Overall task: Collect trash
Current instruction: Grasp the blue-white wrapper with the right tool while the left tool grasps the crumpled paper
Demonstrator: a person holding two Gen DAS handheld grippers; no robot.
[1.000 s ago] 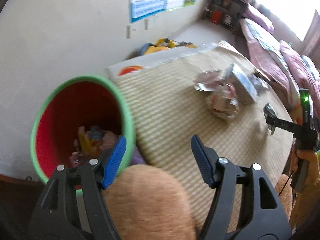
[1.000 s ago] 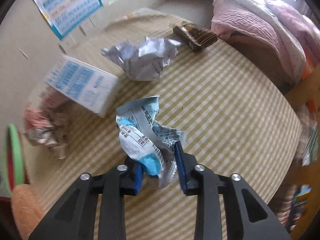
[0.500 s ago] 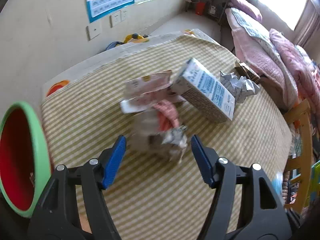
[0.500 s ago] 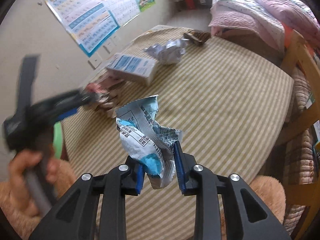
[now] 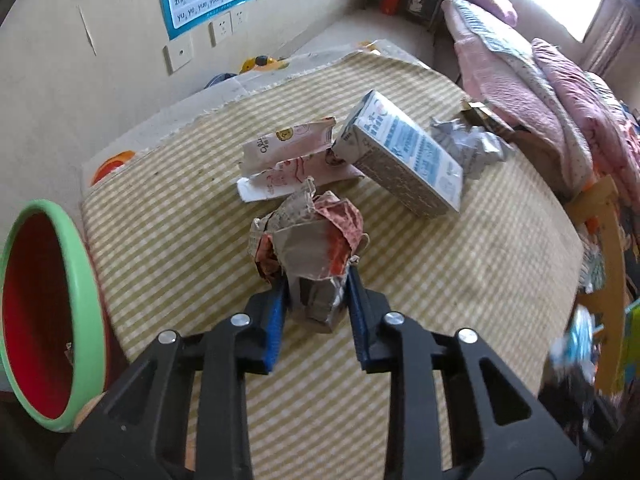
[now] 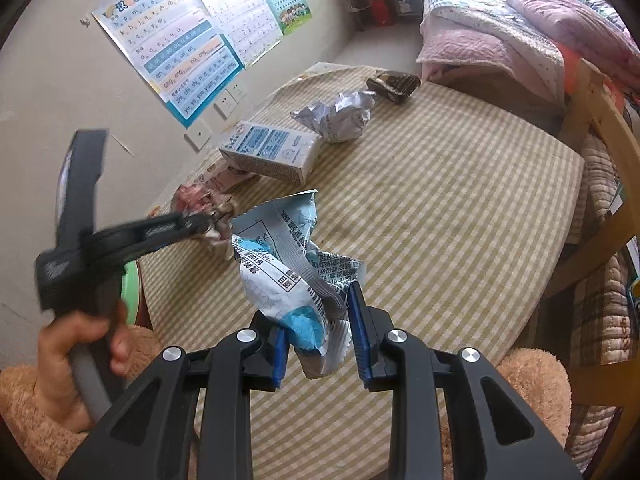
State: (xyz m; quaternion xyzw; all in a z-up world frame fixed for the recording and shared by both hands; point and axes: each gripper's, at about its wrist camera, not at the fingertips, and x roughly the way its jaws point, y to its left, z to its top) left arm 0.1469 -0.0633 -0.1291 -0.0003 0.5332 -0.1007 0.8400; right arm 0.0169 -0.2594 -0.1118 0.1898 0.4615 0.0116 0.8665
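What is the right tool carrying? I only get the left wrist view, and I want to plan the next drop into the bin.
Observer: The right tool is shut on a crumpled blue and white wrapper, lifted off the table.
Operator: Is anything left at the table's far end?
Observer: Yes, a dark brown packet lies near the far edge, beyond the crumpled silver wrapper.
Operator: Who holds the left tool?
Observer: A bare hand grips its handle, above a fuzzy tan sleeve.
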